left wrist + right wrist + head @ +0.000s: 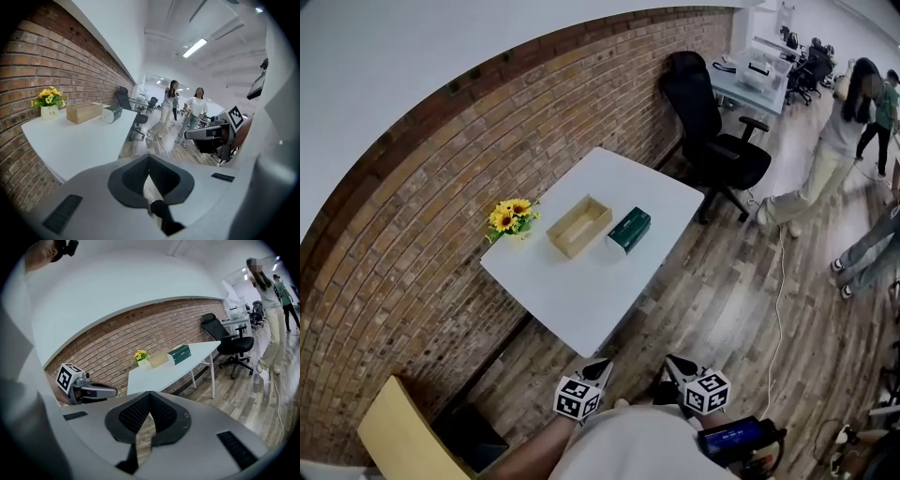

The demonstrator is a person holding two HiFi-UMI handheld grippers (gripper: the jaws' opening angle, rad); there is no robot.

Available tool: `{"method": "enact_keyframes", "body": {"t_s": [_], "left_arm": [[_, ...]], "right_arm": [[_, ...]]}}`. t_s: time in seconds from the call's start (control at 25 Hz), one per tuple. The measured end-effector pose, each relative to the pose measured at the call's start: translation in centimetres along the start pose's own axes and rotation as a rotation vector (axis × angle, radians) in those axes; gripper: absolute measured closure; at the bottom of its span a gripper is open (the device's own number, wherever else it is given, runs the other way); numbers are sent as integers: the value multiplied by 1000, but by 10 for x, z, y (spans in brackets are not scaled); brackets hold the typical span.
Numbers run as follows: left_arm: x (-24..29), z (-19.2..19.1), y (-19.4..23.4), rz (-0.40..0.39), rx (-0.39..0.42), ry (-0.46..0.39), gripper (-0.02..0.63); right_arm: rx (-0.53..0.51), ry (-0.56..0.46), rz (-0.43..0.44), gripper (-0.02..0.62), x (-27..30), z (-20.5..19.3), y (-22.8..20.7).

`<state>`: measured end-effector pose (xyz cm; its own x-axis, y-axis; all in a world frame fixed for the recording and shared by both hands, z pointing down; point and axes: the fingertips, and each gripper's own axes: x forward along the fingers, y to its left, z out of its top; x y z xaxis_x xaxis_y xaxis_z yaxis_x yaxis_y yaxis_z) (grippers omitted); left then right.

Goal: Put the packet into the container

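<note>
A dark green packet (pixel 629 230) lies on the white table (pixel 581 291), just right of an open wooden container (pixel 578 225). Both also show in the left gripper view, packet (pixel 111 113) and container (pixel 84 112), and in the right gripper view, packet (pixel 179 354) and container (pixel 158 360). My left gripper (pixel 600 364) and right gripper (pixel 673 362) hang close to my body, short of the table's near edge. The left gripper (pixel 149 157) is shut and empty. The right gripper (pixel 150 393) has its jaws together with nothing in them.
A small pot of sunflowers (pixel 513 218) stands left of the container by the brick wall. A black office chair (pixel 717 141) sits beyond the table's far corner. People (pixel 834 150) stand at the right, and a white cable (pixel 778 319) runs across the wooden floor.
</note>
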<state>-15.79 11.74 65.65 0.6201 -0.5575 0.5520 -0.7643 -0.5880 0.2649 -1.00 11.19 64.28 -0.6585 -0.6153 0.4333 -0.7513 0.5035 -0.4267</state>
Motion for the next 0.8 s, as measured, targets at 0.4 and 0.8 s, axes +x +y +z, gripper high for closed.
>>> {"method": "enact_keyframes", "body": {"t_s": [0.4,0.8], "left_arm": [[44,39,15,2,18,24,598],[91,80,18,40,23,42,598]], "right_arm": [[1,3,11,589,26,40,-46],[7,13,59,589,40,75,-96]]}}
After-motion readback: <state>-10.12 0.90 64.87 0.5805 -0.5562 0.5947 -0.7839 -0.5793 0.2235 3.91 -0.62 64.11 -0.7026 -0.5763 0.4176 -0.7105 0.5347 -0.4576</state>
